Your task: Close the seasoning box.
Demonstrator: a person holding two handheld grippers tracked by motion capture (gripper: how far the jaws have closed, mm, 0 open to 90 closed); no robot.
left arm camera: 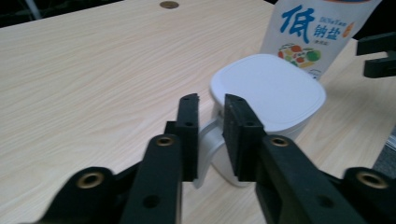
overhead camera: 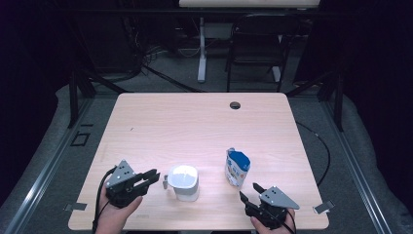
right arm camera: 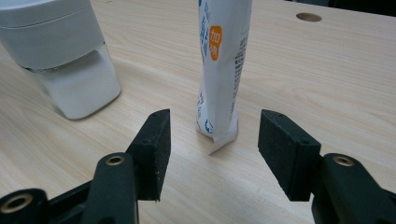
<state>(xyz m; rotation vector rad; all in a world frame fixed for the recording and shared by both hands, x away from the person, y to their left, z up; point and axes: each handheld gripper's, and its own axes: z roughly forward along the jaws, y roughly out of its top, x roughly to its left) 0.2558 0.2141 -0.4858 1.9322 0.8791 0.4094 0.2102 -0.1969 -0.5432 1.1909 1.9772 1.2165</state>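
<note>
A dark room with black drapes, a chair (overhead camera: pixel 255 41) and a desk leg behind, surrounds a pale wood table (overhead camera: pixel 195 122) with a cable hole (overhead camera: pixel 235 105) near its far edge. The top is bare except for two things set close to the person's side, within easy reach of both hands.

The larger is a white lidded jar (overhead camera: pixel 184 183), left of centre, its handle (overhead camera: pixel 166 183) turned toward the left gripper (overhead camera: pixel 152 177). That placing suits a side approach: in the left gripper view the jaws stand narrowly apart on either side of the handle (left arm camera: pixel 210 140), which runs between them, and the pads do not seem to press on it yet. I judge this as lining up for a grasp on the handle.

Just right of the jar stands a blue-and-white salt pouch (overhead camera: pixel 237 167), upright, its top open. The right gripper (overhead camera: pixel 251 191) waits near its foot, jaws spread wide and empty, the pouch (right arm camera: pixel 219 70) centred beyond the gap. That width looks chosen to take the pouch's body without crushing it.
</note>
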